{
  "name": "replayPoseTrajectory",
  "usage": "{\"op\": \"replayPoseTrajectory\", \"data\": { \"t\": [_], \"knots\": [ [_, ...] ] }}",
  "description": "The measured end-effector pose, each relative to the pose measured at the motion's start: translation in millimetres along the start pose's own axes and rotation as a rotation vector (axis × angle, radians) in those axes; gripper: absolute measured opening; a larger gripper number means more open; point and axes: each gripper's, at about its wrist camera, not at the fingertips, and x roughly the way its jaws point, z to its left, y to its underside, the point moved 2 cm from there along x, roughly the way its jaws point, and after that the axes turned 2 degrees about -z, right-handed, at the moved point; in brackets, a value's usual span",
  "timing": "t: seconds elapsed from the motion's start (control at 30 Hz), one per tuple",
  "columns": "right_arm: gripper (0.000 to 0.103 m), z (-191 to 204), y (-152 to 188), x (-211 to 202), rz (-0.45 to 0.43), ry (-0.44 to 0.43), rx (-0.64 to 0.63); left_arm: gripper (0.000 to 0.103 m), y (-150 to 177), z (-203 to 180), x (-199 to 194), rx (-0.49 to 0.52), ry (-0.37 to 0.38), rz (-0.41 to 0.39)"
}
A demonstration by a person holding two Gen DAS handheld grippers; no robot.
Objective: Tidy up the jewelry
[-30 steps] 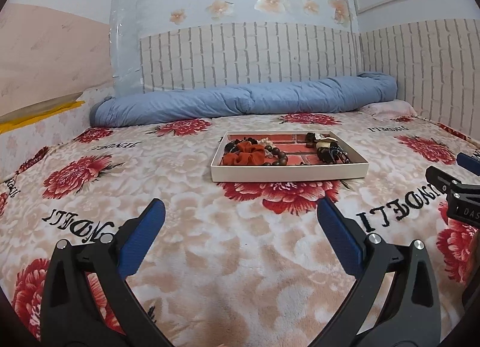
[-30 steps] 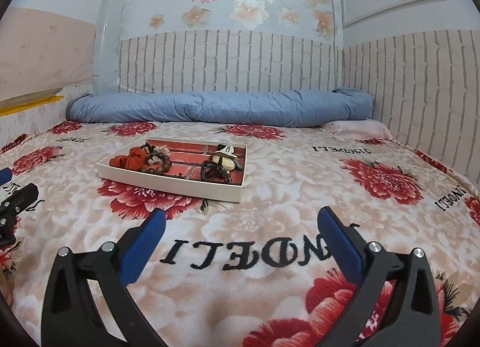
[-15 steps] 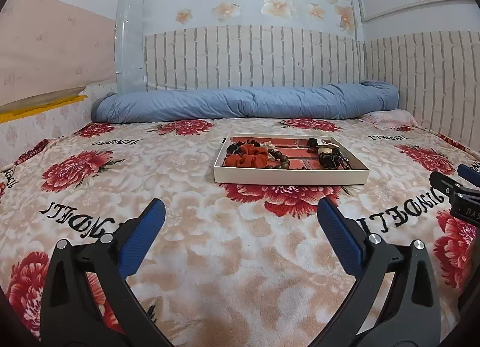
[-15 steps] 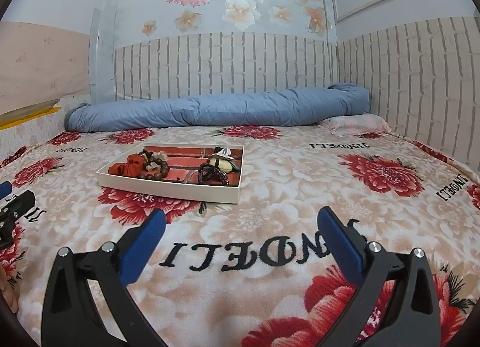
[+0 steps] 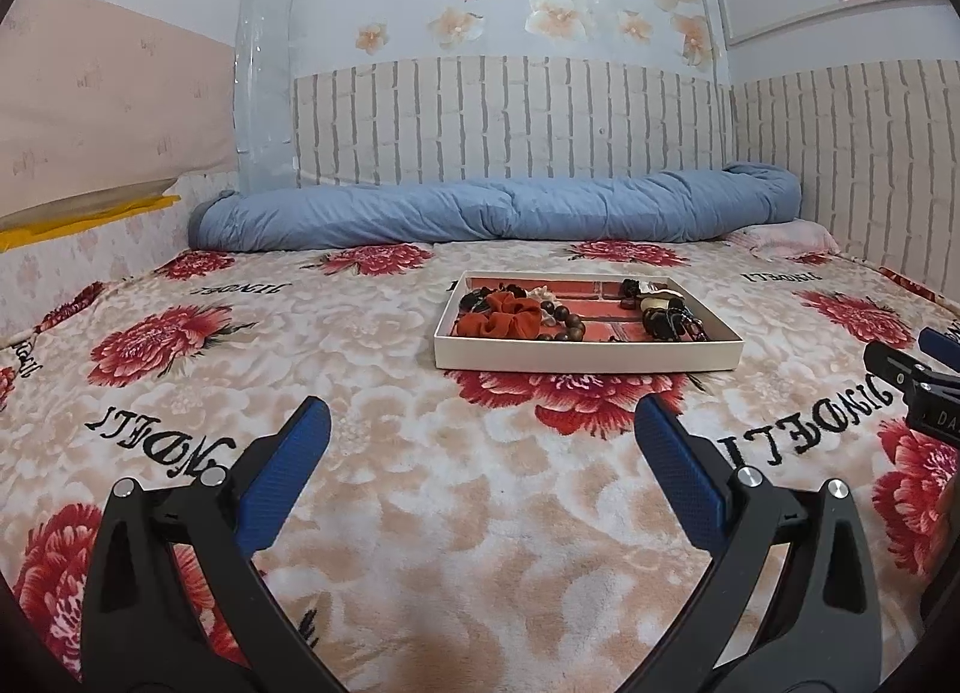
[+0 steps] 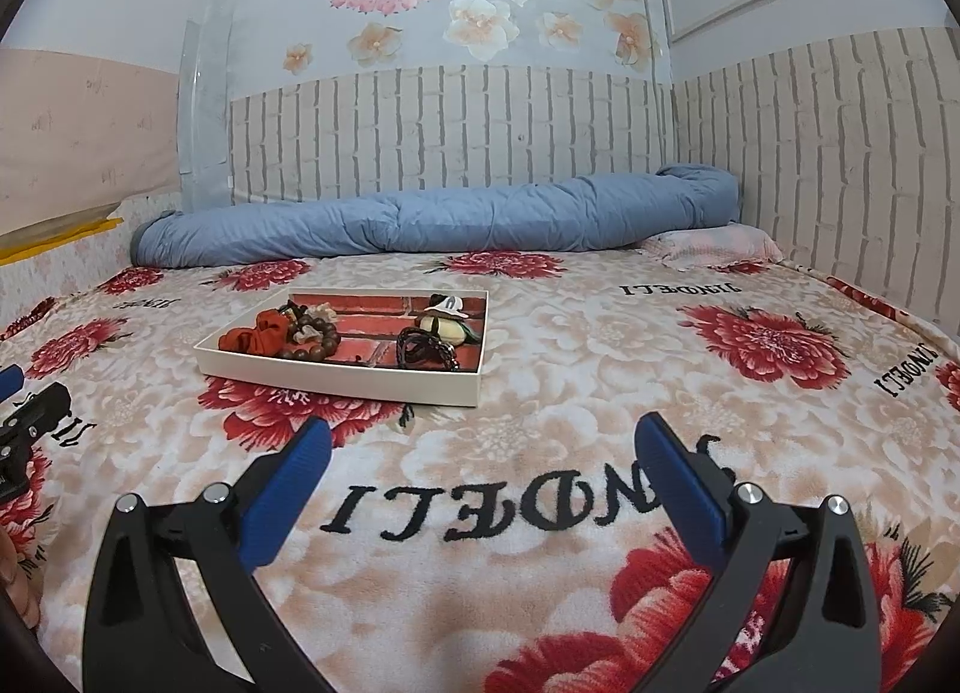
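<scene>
A shallow white box (image 5: 588, 357) with a red brick-pattern floor lies on the floral bed blanket; it also shows in the right wrist view (image 6: 336, 378). In it lie an orange-red scrunchie (image 5: 501, 316), a brown wooden bead bracelet (image 6: 315, 342), dark cords or beads (image 6: 423, 351) and a pale trinket (image 6: 444, 327). My left gripper (image 5: 480, 447) is open and empty, well short of the box. My right gripper (image 6: 480, 453) is open and empty, short of the box and to its right.
A rolled blue quilt (image 5: 498, 213) lies along the brick-pattern wall at the back. A pink pillow (image 6: 714, 246) sits at the back right corner. The blanket (image 5: 450, 513) spreads between the grippers and the box.
Both views have tilted up a little and drawn slightly nearer the box. Both grippers stay open and empty.
</scene>
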Motion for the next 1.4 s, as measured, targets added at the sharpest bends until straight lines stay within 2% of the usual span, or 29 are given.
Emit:
{"op": "replayPoseTrajectory", "data": {
  "t": [0.4, 1.4],
  "knots": [
    [0.099, -0.5, 0.1, 0.1, 0.001, 0.0, 0.0, 0.098, 0.0, -4.4, -4.6, 0.029, -0.012, -0.026],
    [0.099, -0.1, 0.2, -0.9, -0.003, 0.001, 0.0, 0.098, 1.0, -3.4, -2.0, 0.017, -0.001, -0.013]
  ]
}}
